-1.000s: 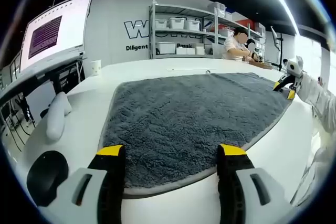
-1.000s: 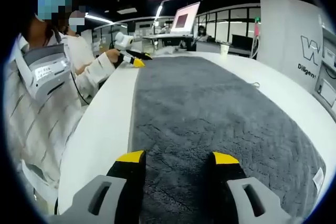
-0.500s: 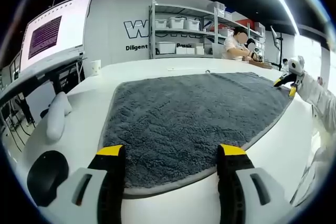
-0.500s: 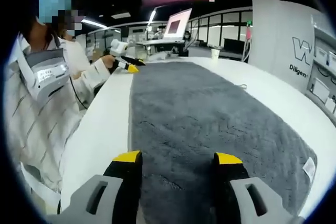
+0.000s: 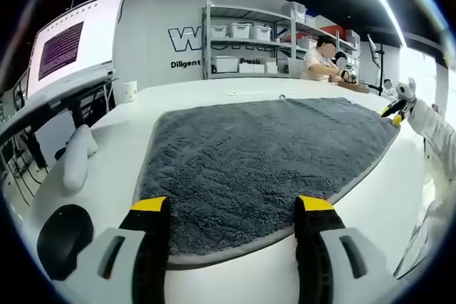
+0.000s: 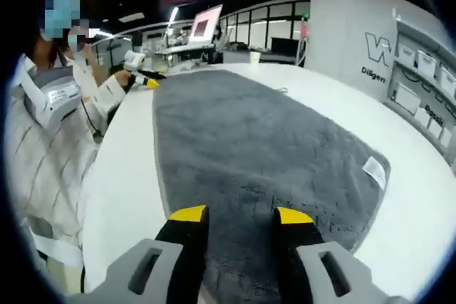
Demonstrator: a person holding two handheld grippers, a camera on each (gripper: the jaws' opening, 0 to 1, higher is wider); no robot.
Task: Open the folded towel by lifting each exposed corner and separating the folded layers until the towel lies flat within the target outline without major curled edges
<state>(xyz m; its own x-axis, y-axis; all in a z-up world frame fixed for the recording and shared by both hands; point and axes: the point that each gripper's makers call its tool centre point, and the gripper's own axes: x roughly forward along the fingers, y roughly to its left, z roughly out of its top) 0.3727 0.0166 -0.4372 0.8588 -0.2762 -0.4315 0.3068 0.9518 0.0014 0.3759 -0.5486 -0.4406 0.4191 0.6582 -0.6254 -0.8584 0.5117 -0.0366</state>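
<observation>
The grey towel [image 5: 263, 161] is lying spread flat on the white bench [image 5: 107, 169], so I judge the job nearly done: only check edges for curls. Both tongs, left [image 5: 231, 208] and right [image 6: 234, 216], are hovering released, grasping nothing. The right gripper view is showing a white label [image 6: 373, 171] at the towel's edge.
</observation>
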